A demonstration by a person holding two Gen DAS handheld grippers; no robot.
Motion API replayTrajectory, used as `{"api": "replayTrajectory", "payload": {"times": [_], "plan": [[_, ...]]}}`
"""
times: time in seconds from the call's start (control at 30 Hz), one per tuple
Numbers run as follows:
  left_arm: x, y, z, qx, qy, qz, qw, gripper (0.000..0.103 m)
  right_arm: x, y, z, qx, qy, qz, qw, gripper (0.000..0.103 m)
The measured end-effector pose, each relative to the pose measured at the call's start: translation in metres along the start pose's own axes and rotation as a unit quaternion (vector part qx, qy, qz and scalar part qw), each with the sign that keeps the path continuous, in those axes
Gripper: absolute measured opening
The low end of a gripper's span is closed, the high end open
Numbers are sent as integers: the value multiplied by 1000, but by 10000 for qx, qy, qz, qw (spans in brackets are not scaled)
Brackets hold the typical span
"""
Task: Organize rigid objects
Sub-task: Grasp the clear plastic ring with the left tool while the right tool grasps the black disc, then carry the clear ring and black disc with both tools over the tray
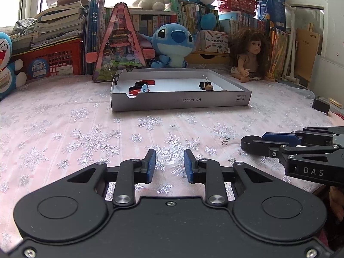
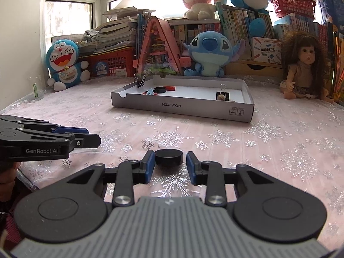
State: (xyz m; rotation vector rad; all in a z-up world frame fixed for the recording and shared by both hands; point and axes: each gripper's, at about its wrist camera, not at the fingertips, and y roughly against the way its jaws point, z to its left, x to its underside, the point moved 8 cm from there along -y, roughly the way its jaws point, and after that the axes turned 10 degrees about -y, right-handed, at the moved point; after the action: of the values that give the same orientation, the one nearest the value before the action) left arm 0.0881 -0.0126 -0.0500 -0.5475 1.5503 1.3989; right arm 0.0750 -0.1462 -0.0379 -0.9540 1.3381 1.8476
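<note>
Left wrist view, left gripper (image 1: 169,162): jaws spread wide, gripping nothing; blue pads stand on either side of a clear round dish (image 1: 170,155), with gaps on both sides.
Clear round dish: flat on the pink snowflake tablecloth (image 1: 64,116), between the left fingertips, near the front of the table.
Right wrist view, right gripper (image 2: 169,163): jaws spread wide, holding nothing; a black round puck (image 2: 169,157) sits between the blue pads, with small gaps visible on either side.
Black round puck: flat on the tablecloth, in front of the tray and well apart from it.
Grippers to each other: side by side, low over the cloth; each shows at the edge of the other's view.
Cardboard tray (image 1: 180,102): shallow, white inside, farther back on the cloth, its front wall printed "NO.A-2224" upside down.
Tray, left part: red pieces (image 1: 148,82), a second black puck (image 2: 160,89) and a small light-blue item (image 1: 143,89); a black binder clip (image 1: 116,79) stands clamped on the left wall.
Tray, right part: another black binder clip (image 1: 204,84) with a small brown nut-like object (image 1: 209,87) just beside it.
Behind the tray: a Stitch plush (image 1: 173,45), a triangular pink toy house (image 1: 119,47), a long-haired doll (image 1: 249,56), stacked books and red baskets.
</note>
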Motion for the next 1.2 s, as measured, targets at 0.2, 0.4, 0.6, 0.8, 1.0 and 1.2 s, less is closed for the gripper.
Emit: {"api": "replayTrajectory", "payload": {"times": [0.2, 0.4, 0.6, 0.8, 1.0, 1.2], "plan": [[0, 0, 1, -37, 12, 11, 10000, 27, 1, -2, 1, -154, -154, 59, 9997, 64], [0, -2, 1, -77, 43, 20, 10000, 27, -1, -13, -1, 177, -269, 50, 9995, 46], [-3, -2, 3, -110, 35, -14, 9999, 27, -7, -9, -2, 238, -261, -67, 9994, 37], [-11, -7, 9, -253, 12, 12, 9997, 27, -18, -6, -16, 405, -400, -192, 9982, 37], [-39, -15, 25, -383, 15, -15, 9993, 26, -44, -12, -28, 567, -431, -272, 9971, 37], [-66, -28, 34, -502, -16, -9, 9987, 27, -70, -21, -43, 704, -647, -354, 9948, 37]]}}
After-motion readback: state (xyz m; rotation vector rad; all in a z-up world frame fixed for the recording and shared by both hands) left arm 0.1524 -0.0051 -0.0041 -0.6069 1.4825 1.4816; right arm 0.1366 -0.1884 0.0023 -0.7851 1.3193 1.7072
